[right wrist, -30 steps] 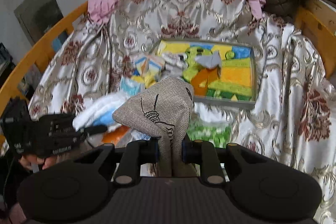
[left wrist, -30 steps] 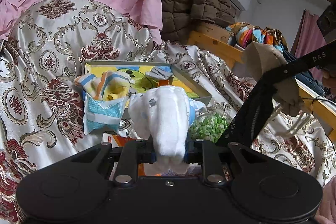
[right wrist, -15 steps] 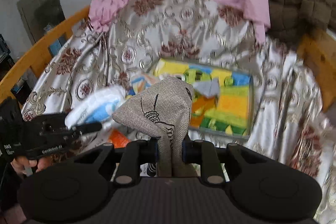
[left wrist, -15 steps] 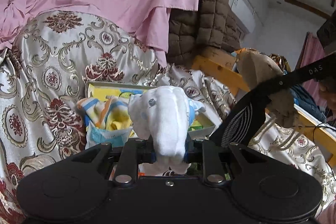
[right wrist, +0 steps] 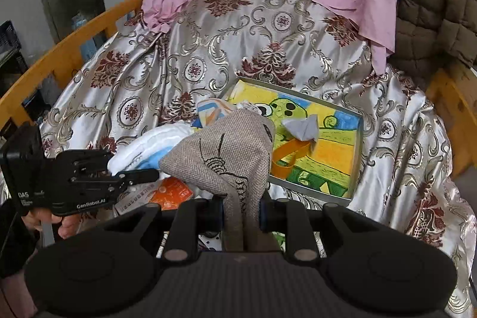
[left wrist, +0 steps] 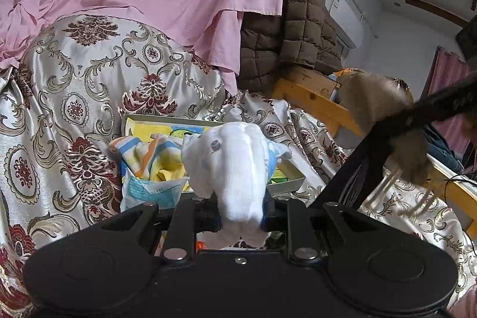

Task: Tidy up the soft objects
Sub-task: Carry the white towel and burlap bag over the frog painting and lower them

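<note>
Gripping white sock [left wrist: 235, 166], long axis forward: left jaws | right jaws clamp burlap pouch [right wrist: 226, 157], pointing forward

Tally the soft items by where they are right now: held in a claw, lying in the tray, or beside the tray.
Held in a claw: 2, white cloth and grey woven pouch
In the tray: 1, grey folded cloth
Beside the tray: 1, striped cloth
Total: 4

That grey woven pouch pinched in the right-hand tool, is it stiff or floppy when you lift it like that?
Probably floppy: the grey woven pouch bulges and folds over above the right gripper, which is shut on its narrow end. It looks light, since that small pinch carries it. The coarse weave likely resists slipping.
</note>
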The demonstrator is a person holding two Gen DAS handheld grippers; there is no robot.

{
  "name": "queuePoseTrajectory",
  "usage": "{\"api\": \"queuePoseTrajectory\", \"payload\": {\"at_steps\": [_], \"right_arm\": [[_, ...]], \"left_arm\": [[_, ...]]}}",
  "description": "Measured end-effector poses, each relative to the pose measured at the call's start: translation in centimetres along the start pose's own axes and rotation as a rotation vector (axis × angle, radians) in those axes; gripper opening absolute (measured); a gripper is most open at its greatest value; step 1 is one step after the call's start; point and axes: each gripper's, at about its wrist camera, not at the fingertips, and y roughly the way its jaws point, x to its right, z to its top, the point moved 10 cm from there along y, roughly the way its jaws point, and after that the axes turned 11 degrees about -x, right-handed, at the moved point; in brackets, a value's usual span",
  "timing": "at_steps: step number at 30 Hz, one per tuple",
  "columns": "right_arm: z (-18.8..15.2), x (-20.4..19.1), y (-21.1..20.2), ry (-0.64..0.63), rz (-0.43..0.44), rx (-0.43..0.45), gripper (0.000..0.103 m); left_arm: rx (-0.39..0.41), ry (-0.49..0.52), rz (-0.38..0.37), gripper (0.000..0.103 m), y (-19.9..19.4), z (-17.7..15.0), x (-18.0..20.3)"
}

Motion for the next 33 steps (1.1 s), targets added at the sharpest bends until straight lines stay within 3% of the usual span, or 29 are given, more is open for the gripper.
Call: {"api": "queuePoseTrajectory", "payload": {"at_steps": [5, 10, 16, 21, 26, 33], "right_arm": [[-0.7, -0.5, 2.9, 0.045, 0.034, -0.023, 0.024], [-0.8, 0.7, 7.2, 0.133, 0.082, -0.020, 0.024], [-1.9, 3.2, 10.1, 0.207, 0.117, -0.018, 0.024], [-3.1, 5.2, 11.2, 0.232, 0.125, -0.014, 0.026], [-4.0, 6.6, 10.3, 0.218, 0.119, 0.005, 0.029], [-2.8, 8.4, 7.7, 0.208, 0.103, 0.076, 0.027]], "left_arm": [[0.003, -0.032, -0.048, 0.024, -0.1, -0.3, 0.9], [-0.087, -0.057, -0.099, 0.024, 3.1, -2.3, 2.6], [-0.263, 0.050, -0.033, 0.024, 9.0, -6.3, 5.0], [-0.342, 0.068, -0.007, 0.024, 11.8, -8.1, 5.4], [-0.300, 0.036, -0.005, 0.024, 11.7, -7.3, 4.8], [-0.166, -0.023, 0.030, 0.023, 9.4, -3.0, 3.4]]}}
